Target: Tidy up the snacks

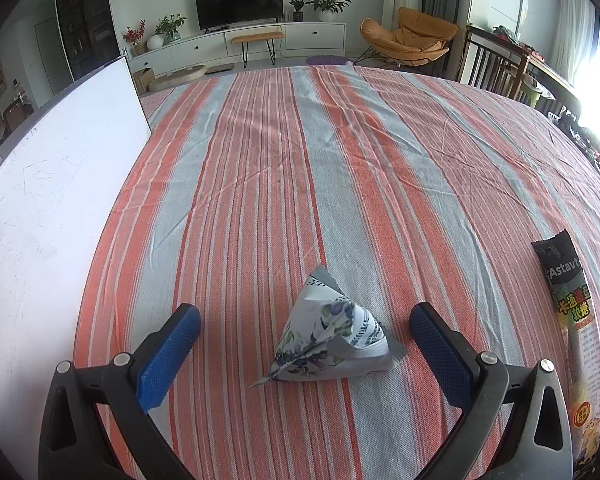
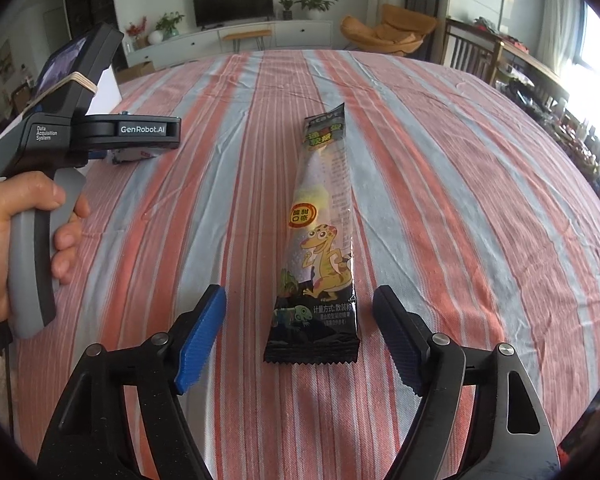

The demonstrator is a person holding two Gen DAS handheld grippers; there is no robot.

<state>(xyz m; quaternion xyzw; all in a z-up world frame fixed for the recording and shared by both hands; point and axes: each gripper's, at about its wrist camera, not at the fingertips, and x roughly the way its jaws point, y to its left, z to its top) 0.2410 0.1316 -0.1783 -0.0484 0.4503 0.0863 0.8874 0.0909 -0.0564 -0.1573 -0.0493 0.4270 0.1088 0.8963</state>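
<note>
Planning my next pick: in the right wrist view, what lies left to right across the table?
Hand holding the left gripper's handle → right gripper's left finger → long candy packet → its right finger. The packet lies between the open fingers, untouched.

Two snacks are seen lying on the striped cloth. A small pyramid-shaped packet [image 1: 331,340], white with a blue and green floral print and grey sealed edges, is stood on one flat face with its apex pointing up and away. A long, narrow candy packet [image 2: 320,236] is laid flat, lengthwise away from the right wrist camera; its ends are black with crimped seals, its middle is pale and translucent, and a yellow cartoon lizard and an orange badge are printed on it. In the left wrist view it is found well to the right of the pyramid packet, apart from it.
</note>
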